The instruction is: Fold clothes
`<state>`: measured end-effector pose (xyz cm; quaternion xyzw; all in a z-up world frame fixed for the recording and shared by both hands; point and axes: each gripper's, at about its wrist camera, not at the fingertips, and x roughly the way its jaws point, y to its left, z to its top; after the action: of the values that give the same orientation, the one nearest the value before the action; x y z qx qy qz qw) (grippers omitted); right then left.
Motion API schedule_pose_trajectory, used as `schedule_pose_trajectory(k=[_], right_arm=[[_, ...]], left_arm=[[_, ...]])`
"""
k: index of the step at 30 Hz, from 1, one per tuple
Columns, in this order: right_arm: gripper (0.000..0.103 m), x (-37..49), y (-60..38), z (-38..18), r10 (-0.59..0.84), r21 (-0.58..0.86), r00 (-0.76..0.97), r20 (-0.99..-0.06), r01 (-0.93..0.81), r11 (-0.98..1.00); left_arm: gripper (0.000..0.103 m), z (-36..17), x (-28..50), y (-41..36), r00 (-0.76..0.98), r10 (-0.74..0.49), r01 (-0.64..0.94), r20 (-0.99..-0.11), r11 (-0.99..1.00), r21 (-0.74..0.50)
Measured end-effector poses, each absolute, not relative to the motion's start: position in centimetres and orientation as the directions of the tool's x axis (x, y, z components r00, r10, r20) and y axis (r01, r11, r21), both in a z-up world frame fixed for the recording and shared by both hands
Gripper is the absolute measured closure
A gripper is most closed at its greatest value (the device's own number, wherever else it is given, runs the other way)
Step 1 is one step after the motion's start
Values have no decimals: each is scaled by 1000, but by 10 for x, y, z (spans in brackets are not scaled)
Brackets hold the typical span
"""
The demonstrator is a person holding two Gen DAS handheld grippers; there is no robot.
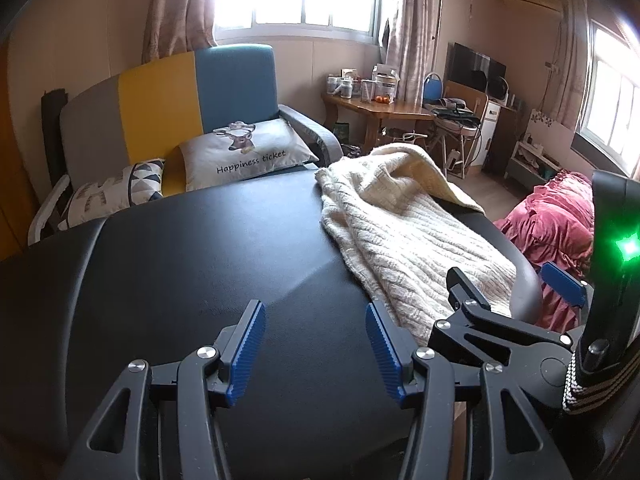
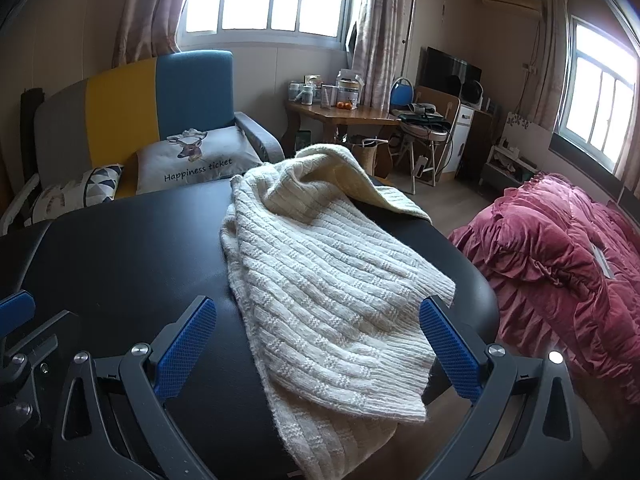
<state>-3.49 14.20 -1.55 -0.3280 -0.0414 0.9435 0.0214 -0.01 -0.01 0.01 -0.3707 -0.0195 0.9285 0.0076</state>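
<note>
A cream ribbed knit sweater [image 1: 400, 232] lies crumpled on the right half of a black padded table [image 1: 180, 260]. Its near end hangs over the table's front edge in the right wrist view. My left gripper [image 1: 316, 346] is open over bare black surface, just left of the sweater, with nothing between its blue pads. My right gripper [image 2: 318, 344] stands wide open astride the sweater [image 2: 320, 280]. The knit lies between its fingers, but the pads [image 2: 448, 348] do not press on it. The right gripper [image 1: 516, 288] also shows at the right of the left wrist view.
A grey, yellow and blue sofa [image 1: 160, 100] with pillows stands behind the table [image 2: 120, 248]. A wooden side table [image 2: 340, 116] with jars, a stool and a TV are at the back. A red ruffled quilt [image 2: 560, 248] lies on a bed to the right.
</note>
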Motion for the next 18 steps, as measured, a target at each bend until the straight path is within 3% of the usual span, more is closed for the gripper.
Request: schedule_pose_trajectory(k=[9, 18], right_arm=[[0, -31, 144, -23, 55, -70, -789, -612, -15, -997], [0, -29, 144, -25, 27, -38, -781, -624, -4, -999]], left_arm=[[48, -5, -1, -5, -731, 44, -12, -681, -999, -52], [48, -4, 0, -15, -729, -26, 29, -684, -1000, 6]])
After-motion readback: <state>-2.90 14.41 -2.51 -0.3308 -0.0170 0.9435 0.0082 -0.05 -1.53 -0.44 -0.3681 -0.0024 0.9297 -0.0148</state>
